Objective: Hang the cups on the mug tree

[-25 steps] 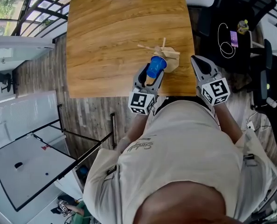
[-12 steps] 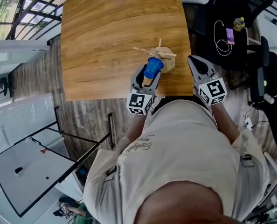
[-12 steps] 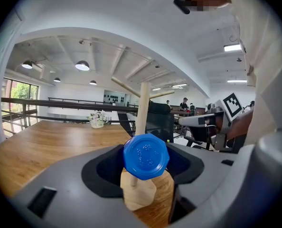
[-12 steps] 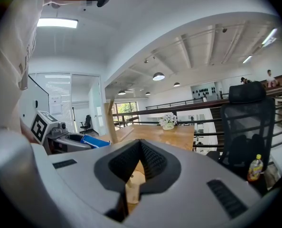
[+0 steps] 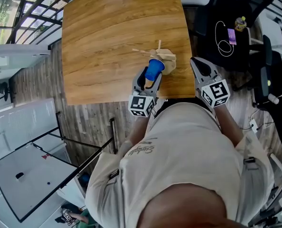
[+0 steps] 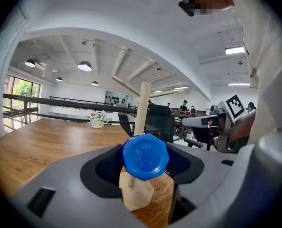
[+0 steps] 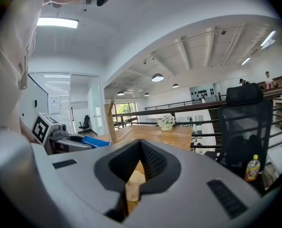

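We wear a pale beige short-sleeved shirt point(image 5: 179, 146) with small script on the chest. Our left gripper point(image 5: 152, 75) and right gripper point(image 5: 198, 63) are grey, dark-padded inside, each bearing a black-and-white marker cube point(image 5: 142, 105).

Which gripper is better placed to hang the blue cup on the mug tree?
The left gripper: it holds the blue cup right beside the mug tree. The right gripper is shut and empty.

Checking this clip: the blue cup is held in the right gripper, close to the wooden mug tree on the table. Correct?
Not quite. The blue cup sits clamped between the jaws of the left gripper, not the right, as the left gripper view shows. The right gripper has its jaws together on nothing. The cup is indeed close to the wooden mug tree on the table.
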### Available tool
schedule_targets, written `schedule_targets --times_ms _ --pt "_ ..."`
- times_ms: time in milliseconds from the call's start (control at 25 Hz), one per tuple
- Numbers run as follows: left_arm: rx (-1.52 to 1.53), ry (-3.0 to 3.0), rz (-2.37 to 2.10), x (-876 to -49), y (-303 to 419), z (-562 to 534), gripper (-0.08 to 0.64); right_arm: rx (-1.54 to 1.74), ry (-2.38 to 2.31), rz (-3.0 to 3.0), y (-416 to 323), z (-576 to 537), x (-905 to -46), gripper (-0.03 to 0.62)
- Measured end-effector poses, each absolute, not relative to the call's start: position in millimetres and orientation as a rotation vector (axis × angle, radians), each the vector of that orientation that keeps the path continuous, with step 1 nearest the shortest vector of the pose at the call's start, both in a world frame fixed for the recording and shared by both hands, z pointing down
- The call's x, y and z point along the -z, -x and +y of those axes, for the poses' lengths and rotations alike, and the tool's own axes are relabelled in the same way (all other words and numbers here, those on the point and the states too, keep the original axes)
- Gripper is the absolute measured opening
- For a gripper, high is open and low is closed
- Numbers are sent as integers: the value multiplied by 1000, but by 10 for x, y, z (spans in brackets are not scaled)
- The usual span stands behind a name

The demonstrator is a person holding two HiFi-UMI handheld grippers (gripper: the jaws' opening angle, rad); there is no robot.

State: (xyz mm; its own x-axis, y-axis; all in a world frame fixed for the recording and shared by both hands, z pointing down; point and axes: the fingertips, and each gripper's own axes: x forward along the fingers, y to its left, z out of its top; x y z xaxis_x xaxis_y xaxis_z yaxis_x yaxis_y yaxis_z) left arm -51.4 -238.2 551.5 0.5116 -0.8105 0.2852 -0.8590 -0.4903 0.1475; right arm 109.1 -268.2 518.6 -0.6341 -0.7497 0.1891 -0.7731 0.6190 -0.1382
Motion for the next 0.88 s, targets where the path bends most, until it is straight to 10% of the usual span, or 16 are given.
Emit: schedule_targets --times_ms 880 --pt "-231 -2389 -1401 -5760 665 -1958 262 -285 -1267 -2724 -1057 -2390 -5115 -6"
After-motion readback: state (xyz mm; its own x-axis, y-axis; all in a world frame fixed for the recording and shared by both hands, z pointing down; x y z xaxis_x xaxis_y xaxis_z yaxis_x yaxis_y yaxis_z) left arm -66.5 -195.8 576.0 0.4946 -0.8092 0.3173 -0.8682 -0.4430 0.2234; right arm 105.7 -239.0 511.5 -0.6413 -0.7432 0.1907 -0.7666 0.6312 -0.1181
